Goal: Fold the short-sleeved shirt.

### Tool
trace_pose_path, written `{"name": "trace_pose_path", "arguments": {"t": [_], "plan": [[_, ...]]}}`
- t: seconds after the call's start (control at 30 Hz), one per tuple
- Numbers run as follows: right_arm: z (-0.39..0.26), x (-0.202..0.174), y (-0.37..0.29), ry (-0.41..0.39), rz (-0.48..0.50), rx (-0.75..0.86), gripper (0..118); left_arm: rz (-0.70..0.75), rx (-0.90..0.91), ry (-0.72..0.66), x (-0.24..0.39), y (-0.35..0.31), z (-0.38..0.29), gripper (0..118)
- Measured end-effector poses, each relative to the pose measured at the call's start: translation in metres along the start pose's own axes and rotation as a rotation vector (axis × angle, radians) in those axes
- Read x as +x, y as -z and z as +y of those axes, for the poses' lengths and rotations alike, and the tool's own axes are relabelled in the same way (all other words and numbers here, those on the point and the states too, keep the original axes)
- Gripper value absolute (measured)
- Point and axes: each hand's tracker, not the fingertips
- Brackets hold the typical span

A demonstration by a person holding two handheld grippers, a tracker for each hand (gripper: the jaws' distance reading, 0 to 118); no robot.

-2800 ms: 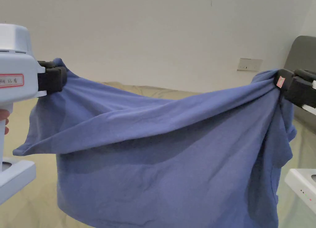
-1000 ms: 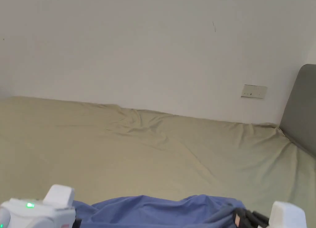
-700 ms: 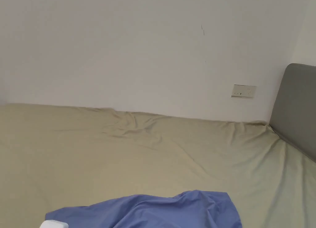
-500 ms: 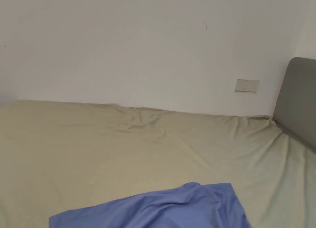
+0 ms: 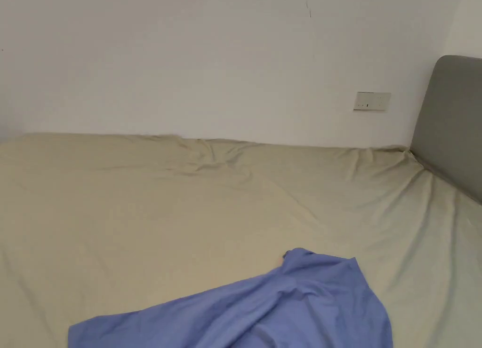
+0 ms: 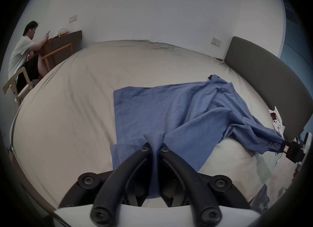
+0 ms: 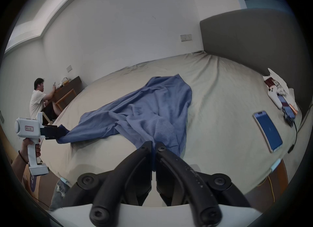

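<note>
One bed [image 5: 141, 212], one shirt [image 5: 292, 306], two clamped hand-held grippers [image 6: 155, 149].

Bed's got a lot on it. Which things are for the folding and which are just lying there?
For the job:
- blue shirt
- left tongs, clamped on it
- right tongs, clamped on it
- bed sheet beneath

Lying about:
- phone
- small items by headboard
- seated person at desk

I see the shirt [image 5: 263, 306] spread on the bed [image 5: 141, 212], near my edge. My left tongs [image 6: 155, 149] pinch its left corner, my right tongs [image 7: 153, 144] its right; the headboard [image 5: 452, 123] stands right.
</note>
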Motion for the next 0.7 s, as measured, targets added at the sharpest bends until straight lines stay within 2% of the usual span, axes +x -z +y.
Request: {"name": "trace_pose_path", "arguments": {"t": [0.17, 0.33, 0.4, 0.43, 0.47, 0.5, 0.53, 0.57, 0.63, 0.67, 0.7], "plan": [[-0.022, 0.003, -0.004, 0.042, -0.029, -0.048, 7, 0.021, -0.016, -0.027, -0.008, -0.01, -0.02, 4], [-0.037, 0.005, 0.01, 0.055, -0.063, -0.105, 7, 0.048, -0.088, -0.034, -0.006, 0.006, -0.036, 4], [-0.042, 0.008, 0.016, 0.096, -0.071, -0.148, 16, 0.047, -0.116, -0.051, -0.006, 0.013, -0.04, 6], [-0.043, 0.01, 0.019, 0.122, -0.072, -0.176, 27, 0.046, -0.121, -0.068, -0.009, 0.018, -0.042, 12], [-0.044, 0.011, 0.021, 0.151, -0.064, -0.199, 47, 0.049, -0.122, -0.084, -0.01, 0.02, -0.043, 32], [-0.042, 0.013, 0.021, 0.173, -0.061, -0.204, 57, 0.054, -0.12, -0.101, -0.012, 0.02, -0.045, 55], [-0.038, 0.013, 0.018, 0.162, -0.063, -0.196, 60, 0.059, -0.117, -0.111, -0.013, 0.018, -0.045, 74], [-0.034, 0.012, 0.014, 0.156, -0.062, -0.187, 60, 0.065, -0.11, -0.128, -0.014, 0.014, -0.043, 79], [-0.016, 0.006, 0.004, 0.087, -0.058, -0.135, 60, 0.068, -0.055, -0.156, -0.02, 0.003, -0.035, 74], [-0.002, 0.004, 0.0, 0.045, -0.052, -0.105, 60, 0.089, -0.01, -0.159, -0.023, -0.003, -0.028, 66], [0.011, 0.002, -0.003, 0.012, -0.039, -0.064, 58, 0.106, 0.042, -0.148, -0.027, -0.011, -0.02, 50]]}}
